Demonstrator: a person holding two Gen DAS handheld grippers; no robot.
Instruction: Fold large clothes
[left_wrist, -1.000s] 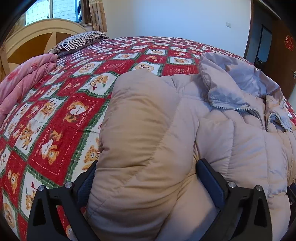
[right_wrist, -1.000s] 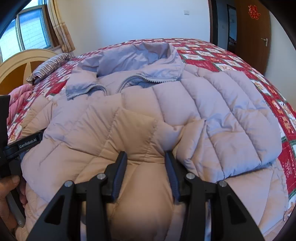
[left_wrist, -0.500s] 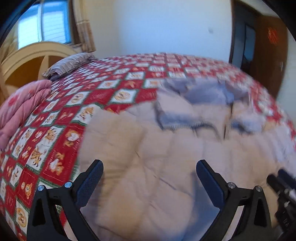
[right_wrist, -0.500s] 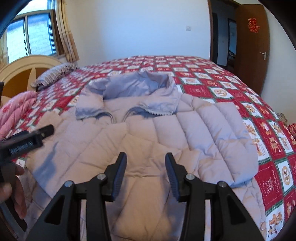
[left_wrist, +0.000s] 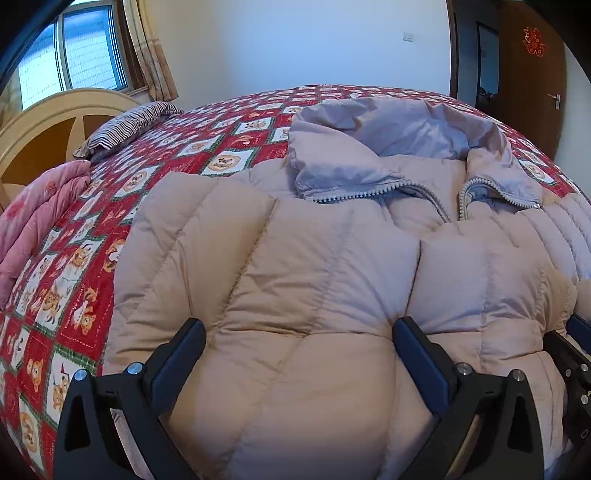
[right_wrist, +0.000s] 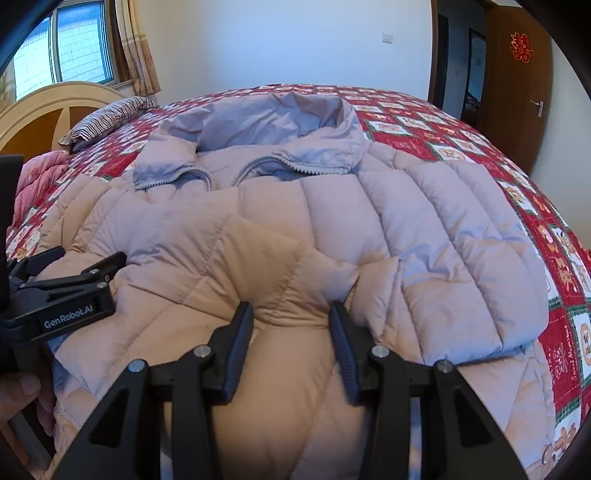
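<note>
A pale pink quilted down jacket (left_wrist: 332, 258) was spread across the bed (left_wrist: 221, 147), collar toward twelve o'clock, its zip parted at the neck. Both sleeves were folded inward over the front. The left hand-held gripper (left_wrist: 299, 336) was set wide open over a bulging fold of the jacket at six o'clock, its fingers (left_wrist: 181, 347) resting against the padding without pinching it. The right hand-held gripper (right_wrist: 291, 321) was partly open, a ridge of the fabric lying between its fingers (right_wrist: 240, 332); whether it was clamped could not be told. A red patterned quilt (right_wrist: 443, 129) covered the bed. A striped pillow (left_wrist: 125, 125) and a pink blanket (left_wrist: 37, 214) were seen near ten o'clock.
</note>
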